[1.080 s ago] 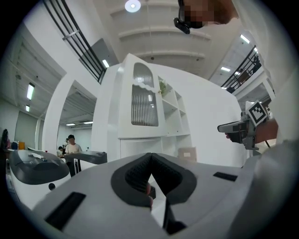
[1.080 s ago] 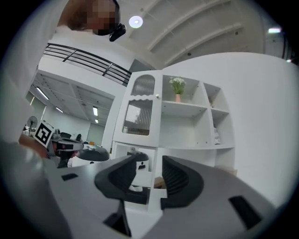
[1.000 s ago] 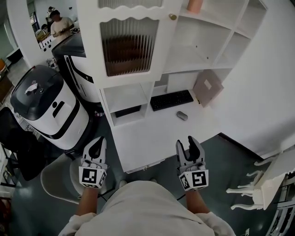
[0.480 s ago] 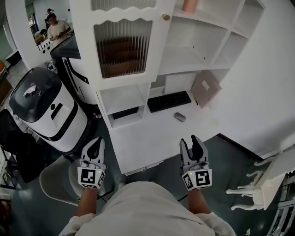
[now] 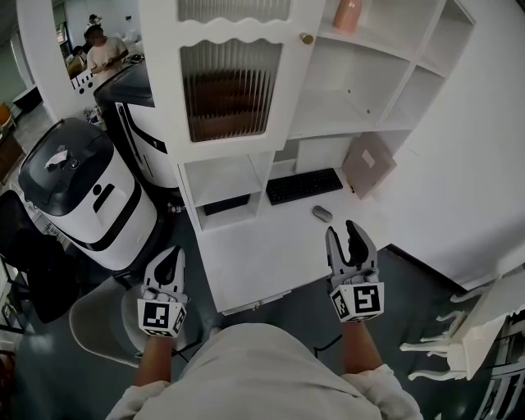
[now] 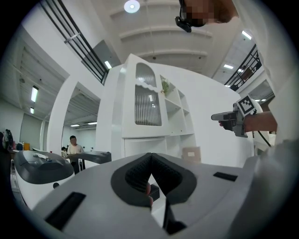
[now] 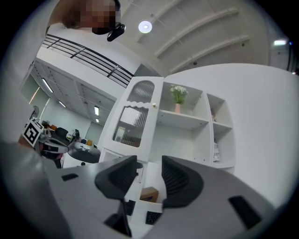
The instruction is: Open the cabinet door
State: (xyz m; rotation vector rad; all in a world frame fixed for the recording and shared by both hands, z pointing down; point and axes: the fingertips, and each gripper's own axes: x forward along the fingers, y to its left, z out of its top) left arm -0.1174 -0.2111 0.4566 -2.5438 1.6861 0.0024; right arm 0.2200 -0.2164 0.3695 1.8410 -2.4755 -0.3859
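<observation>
The white cabinet door (image 5: 230,86) has a ribbed glass panel and stands closed, with a small brass knob (image 5: 306,38) at its right edge. In the right gripper view the door (image 7: 133,123) and knob (image 7: 153,105) lie ahead and above. My right gripper (image 5: 344,232) hovers over the desk's front edge, far below the knob; its jaws are closing with nothing between them (image 7: 149,161). My left gripper (image 5: 170,256) hangs low at the left, off the desk, its pads (image 6: 140,175) pressed together and empty.
A white desk (image 5: 271,254) holds a black keyboard (image 5: 305,186), a grey mouse (image 5: 322,213) and a leaning brown board (image 5: 369,164). A white-and-black machine (image 5: 78,193) stands left. Open shelves with a pink vase (image 5: 348,12) are right of the door. A white chair (image 5: 467,328) stands far right.
My right gripper has risen and moved forward toward the desk, its jaws a little narrower. The left gripper has stayed where it was.
</observation>
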